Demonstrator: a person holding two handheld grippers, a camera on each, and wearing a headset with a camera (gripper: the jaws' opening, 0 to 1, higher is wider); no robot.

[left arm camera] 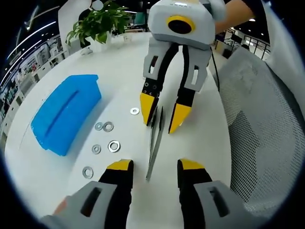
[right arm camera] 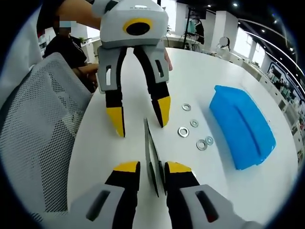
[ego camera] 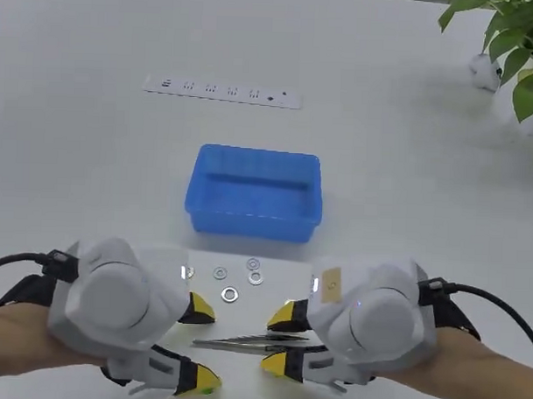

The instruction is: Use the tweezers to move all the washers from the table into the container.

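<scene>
Metal tweezers [ego camera: 244, 342] lie flat on the white table [ego camera: 382, 151] between my two grippers. My right gripper [ego camera: 270, 341] has its jaws narrowed to either side of one end of the tweezers [right arm camera: 153, 160], with slim gaps showing. My left gripper [ego camera: 210, 346] faces it, open wide, the other end of the tweezers [left arm camera: 153, 148] lying just ahead of its jaws. Several washers [ego camera: 229, 294] lie scattered between the grippers and the blue container [ego camera: 254, 192], which holds nothing I can see.
A white power strip [ego camera: 223, 90] lies at the far side of the table. A potted plant [ego camera: 517, 42] stands at the back right. A mesh chair back [left arm camera: 257, 119] is at the near table edge, and a person [right arm camera: 71, 47] sits beyond it.
</scene>
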